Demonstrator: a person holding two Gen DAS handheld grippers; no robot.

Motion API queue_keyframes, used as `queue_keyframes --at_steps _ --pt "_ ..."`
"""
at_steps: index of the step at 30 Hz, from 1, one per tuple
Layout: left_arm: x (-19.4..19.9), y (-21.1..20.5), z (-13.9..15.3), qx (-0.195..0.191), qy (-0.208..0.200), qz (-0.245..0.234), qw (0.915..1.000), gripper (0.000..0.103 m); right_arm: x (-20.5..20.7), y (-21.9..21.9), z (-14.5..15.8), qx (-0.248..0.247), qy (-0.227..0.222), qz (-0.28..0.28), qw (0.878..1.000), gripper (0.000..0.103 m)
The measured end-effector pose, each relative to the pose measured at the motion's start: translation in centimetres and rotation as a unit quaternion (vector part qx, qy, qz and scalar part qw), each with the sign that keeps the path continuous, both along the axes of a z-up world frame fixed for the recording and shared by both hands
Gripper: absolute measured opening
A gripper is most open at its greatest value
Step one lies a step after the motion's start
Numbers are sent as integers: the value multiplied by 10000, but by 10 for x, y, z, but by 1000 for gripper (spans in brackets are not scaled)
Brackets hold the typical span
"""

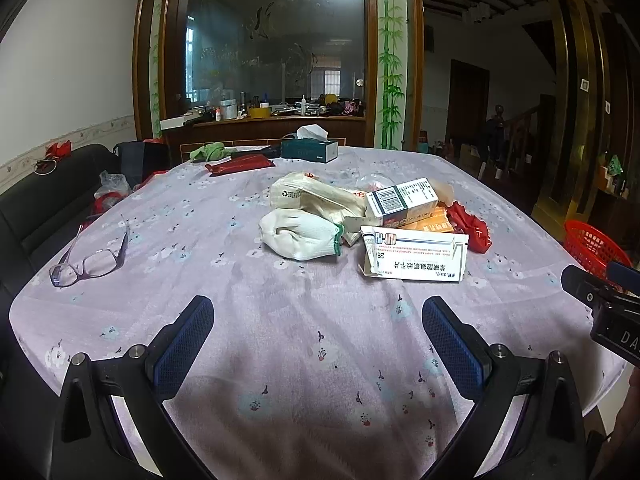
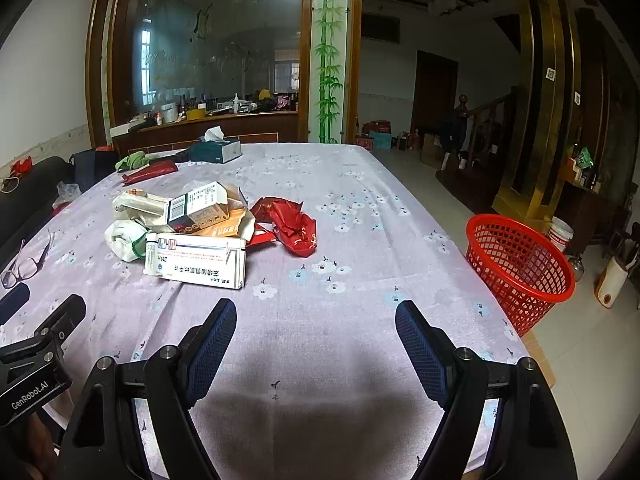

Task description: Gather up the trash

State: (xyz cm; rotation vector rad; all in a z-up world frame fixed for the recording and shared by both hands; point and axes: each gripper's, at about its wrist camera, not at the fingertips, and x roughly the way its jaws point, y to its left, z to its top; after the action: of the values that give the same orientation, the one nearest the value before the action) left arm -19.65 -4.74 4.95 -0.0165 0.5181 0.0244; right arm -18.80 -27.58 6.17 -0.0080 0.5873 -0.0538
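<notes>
From the left wrist, the left gripper (image 1: 316,320) hangs over the near part of a table draped in a lilac flowered cloth (image 1: 304,352), its jaws spread wide with nothing between them. Beyond it, mid-table, sits the trash pile (image 1: 360,220): a flat white medicine box (image 1: 416,258) nearest, a white glove (image 1: 300,238) touching its left side, a barcoded carton (image 1: 402,202) behind, and a crumpled red wrapper (image 1: 470,222) to its right. Spectacles (image 1: 90,264) lie well left of the pile; a tissue box (image 1: 309,148) stands at the far edge, before a wood-framed glass partition (image 1: 272,40). From the right wrist, the right gripper (image 2: 316,334) likewise hovers with jaws released and empty, the medicine box (image 2: 196,260) ahead to its left. A red mesh basket (image 2: 520,268) stands on the tiled floor beside the table's right edge, well right of the pile.
</notes>
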Motion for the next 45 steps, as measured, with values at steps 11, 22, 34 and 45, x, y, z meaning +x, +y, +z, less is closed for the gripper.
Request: queue_keyframes --at_steps 11,22,34,45 --pt "2 1 0 10 35 -13 10000 103 3 2 -4 -15 79 34 10000 85" --pt "4 0 -3 19 85 -28 10000 103 4 2 -6 -28 137 61 9999 85" --pt "10 4 -10 -22 250 -14 9997 103 9 6 -12 -38 265 119 9996 85" --pt "13 3 -14 -13 310 -4 9995 103 10 7 -15 -74 301 128 9994 85"
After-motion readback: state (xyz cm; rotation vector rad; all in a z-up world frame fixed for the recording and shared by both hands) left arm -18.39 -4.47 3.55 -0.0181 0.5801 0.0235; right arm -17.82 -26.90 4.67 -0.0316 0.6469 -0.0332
